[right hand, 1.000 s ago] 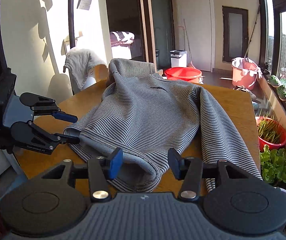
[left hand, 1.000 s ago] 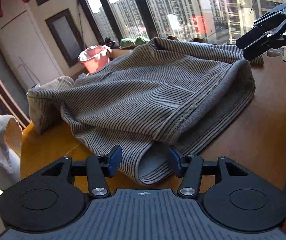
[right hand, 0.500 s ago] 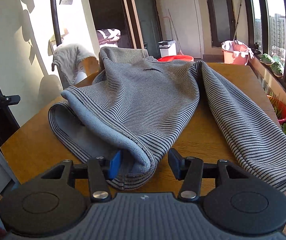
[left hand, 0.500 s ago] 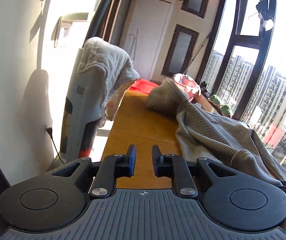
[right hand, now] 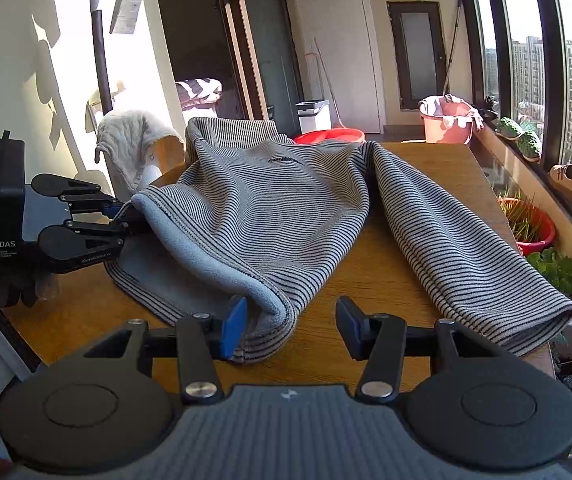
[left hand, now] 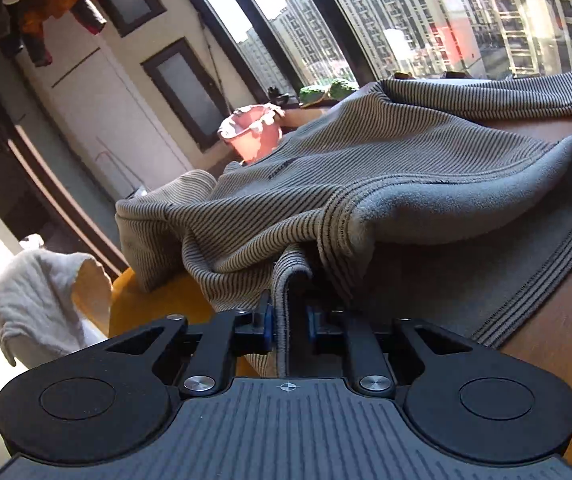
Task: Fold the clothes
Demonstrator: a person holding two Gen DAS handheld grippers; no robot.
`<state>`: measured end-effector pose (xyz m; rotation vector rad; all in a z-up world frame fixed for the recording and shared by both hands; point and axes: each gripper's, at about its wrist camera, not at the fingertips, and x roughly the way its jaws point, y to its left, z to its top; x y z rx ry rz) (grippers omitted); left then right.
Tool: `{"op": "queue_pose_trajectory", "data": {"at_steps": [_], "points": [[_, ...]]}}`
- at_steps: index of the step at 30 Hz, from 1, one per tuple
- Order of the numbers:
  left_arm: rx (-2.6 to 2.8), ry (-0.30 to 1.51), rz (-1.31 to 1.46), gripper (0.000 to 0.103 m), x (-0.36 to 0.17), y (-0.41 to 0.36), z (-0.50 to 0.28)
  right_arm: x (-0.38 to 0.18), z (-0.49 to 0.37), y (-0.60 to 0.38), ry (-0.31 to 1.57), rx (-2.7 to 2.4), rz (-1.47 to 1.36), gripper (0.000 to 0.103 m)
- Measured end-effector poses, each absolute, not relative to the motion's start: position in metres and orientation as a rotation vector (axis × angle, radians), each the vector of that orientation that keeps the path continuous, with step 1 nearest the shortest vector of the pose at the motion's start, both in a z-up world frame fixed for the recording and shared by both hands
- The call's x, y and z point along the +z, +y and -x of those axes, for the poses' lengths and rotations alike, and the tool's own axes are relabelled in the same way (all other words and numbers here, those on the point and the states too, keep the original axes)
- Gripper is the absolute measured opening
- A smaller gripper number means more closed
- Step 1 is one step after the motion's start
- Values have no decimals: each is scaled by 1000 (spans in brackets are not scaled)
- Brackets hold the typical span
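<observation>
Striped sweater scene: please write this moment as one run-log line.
left gripper: just closed, shut on hem | right gripper: open, hem corner between its fingers | striped sweater: spread on table, unfolded

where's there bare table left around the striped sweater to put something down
Bare wooden table shows beyond the sweater's right sleeve, toward the windows, in the wedge between sleeve and body, and along the near edge between hem and right gripper. It is crowded at the hem's left corner, where the left gripper pinches fabric.
</observation>
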<state>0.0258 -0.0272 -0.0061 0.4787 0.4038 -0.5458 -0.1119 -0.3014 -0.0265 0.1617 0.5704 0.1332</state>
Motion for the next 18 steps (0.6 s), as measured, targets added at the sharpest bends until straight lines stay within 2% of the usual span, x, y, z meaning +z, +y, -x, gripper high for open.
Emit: {"op": "queue_pose_trajectory", "data": {"at_steps": [3, 9, 12, 15, 17, 18], "points": [[-508, 400, 1, 6, 30, 45, -21, -29, 117, -304, 574, 140, -173, 50], [-279, 485, 192, 8, 8, 133, -4, -44, 111, -307, 588, 211, -269, 50], [-233, 517, 336, 19, -5, 171, 2, -44, 109, -297, 565, 260, -301, 50], [-242, 496, 383, 26, -6, 189, 10, -42, 106, -277, 578, 346, -284, 39], [-313, 463, 371, 48, 2, 188, 13, -45, 102, -260, 605, 412, -282, 39], [-340, 450, 356, 52, 5, 185, 15, -48, 99, -251, 620, 439, -288, 39]]}}
